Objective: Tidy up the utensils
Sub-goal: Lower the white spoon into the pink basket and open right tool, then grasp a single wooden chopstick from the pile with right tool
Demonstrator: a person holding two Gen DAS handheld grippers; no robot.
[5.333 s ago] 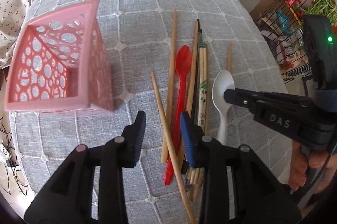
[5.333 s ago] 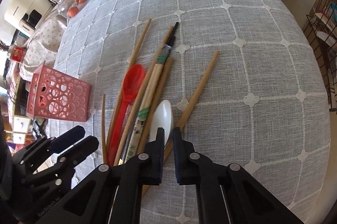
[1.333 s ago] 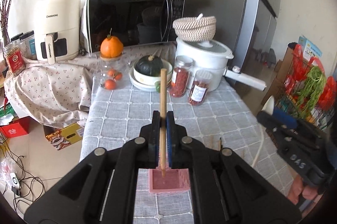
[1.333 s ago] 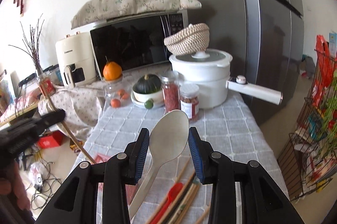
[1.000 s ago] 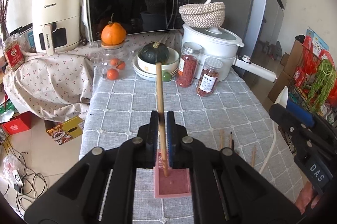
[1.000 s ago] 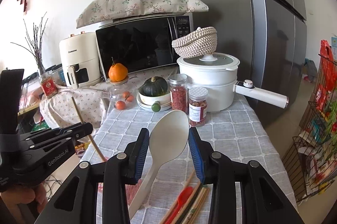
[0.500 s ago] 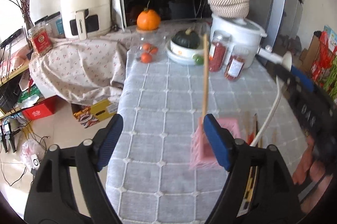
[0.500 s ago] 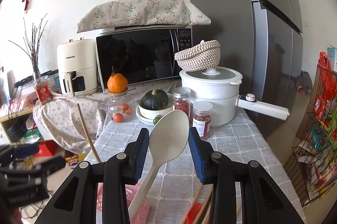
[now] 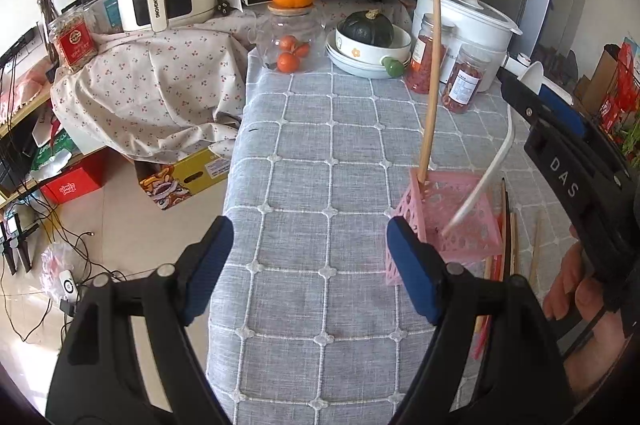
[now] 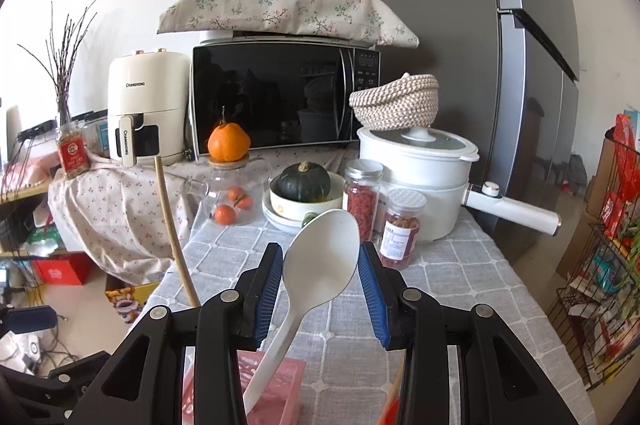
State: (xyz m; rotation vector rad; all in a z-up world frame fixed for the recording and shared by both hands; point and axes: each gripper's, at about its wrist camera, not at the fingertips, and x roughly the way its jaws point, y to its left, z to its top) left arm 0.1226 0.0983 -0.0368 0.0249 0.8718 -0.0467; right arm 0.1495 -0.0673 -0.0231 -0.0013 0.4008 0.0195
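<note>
Counted one chopstick (image 9: 429, 93) upright in one pink basket (image 9: 460, 217). My left gripper (image 9: 308, 265) wide, empty, angled down; right gripper (image 10: 320, 279) clamped white spoon (image 10: 320, 265), handle inside basket.

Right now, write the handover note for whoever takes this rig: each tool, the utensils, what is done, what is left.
Left tool: open, empty, beside the pink basket.
Right tool: shut on the white spoon, bowl up, handle tip in the basket.
Done: one wooden chopstick stands in the basket's corner.
Left: release the spoon into the basket, then move the red spoon and the remaining chopsticks, lying on the gray tablecloth beside the basket.
</note>
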